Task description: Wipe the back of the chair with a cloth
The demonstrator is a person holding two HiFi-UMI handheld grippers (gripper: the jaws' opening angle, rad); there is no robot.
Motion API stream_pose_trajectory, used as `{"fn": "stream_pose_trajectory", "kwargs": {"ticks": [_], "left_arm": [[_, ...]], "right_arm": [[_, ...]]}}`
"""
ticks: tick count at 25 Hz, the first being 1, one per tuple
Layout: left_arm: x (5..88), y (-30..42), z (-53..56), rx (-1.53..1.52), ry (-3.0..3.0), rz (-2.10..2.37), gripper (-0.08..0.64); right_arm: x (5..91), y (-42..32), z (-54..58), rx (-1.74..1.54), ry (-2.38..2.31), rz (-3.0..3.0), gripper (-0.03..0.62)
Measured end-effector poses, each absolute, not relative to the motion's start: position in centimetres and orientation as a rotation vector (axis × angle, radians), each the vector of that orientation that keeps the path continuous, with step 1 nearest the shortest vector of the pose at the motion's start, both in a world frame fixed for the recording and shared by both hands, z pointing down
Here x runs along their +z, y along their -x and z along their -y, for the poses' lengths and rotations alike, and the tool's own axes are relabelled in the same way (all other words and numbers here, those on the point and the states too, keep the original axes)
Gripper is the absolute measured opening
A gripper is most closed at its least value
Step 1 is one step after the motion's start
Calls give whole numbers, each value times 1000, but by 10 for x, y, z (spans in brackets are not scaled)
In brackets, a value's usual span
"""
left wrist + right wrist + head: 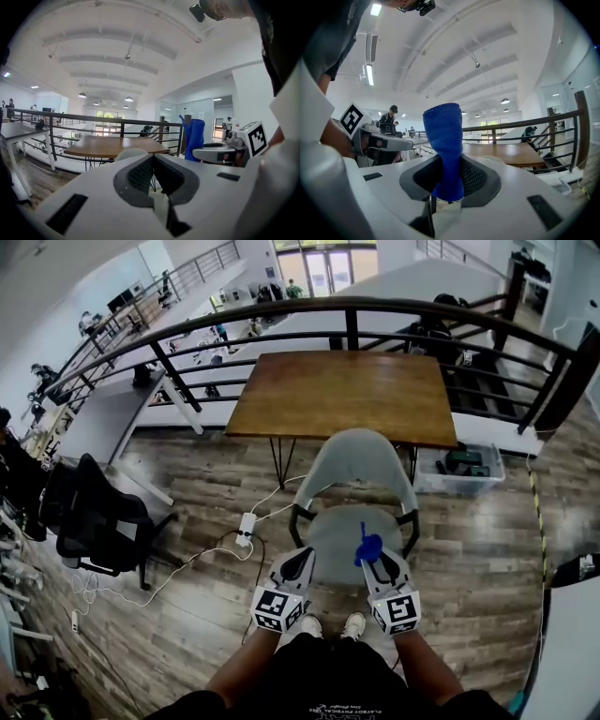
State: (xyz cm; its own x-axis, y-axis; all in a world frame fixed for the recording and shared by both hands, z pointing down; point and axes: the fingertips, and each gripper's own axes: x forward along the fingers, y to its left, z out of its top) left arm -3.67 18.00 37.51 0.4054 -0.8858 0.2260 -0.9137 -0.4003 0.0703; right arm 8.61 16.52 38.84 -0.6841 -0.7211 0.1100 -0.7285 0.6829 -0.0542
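A grey chair stands tucked at a wooden table, its curved back toward the table and its seat toward me. My right gripper is over the front of the seat, shut on a blue cloth that sticks up from the jaws. In the right gripper view the cloth stands upright between the pads of the gripper. My left gripper hovers beside it at the seat's front left, jaws together and empty. The chair's back peeks above them.
A dark metal railing runs behind the table. A black office chair stands at the left. A white power strip with cables lies on the wood floor. A clear bin sits right of the chair. My shoes are just behind the seat.
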Motion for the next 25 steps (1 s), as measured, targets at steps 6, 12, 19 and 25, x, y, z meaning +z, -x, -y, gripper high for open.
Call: {"fn": "stream_pose_trajectory", "kwargs": {"ticks": [6,12,19,25], "left_arm": [[382,47,-153,189,-2471,1587,6],[386,64,-117,168,-2495,1545,6],[383,96,-50,203,-2596,1440,6],[385,114,-10,170,-2624,1356,6]], "right_arm": [[393,-70,-144,150,-1204,2792,110],[398,-46,-111,178,-1221,2769,110],[396,-16,-45,247,-1384,2718,110],[402,8,-10,234,-1433,2663,110]]}}
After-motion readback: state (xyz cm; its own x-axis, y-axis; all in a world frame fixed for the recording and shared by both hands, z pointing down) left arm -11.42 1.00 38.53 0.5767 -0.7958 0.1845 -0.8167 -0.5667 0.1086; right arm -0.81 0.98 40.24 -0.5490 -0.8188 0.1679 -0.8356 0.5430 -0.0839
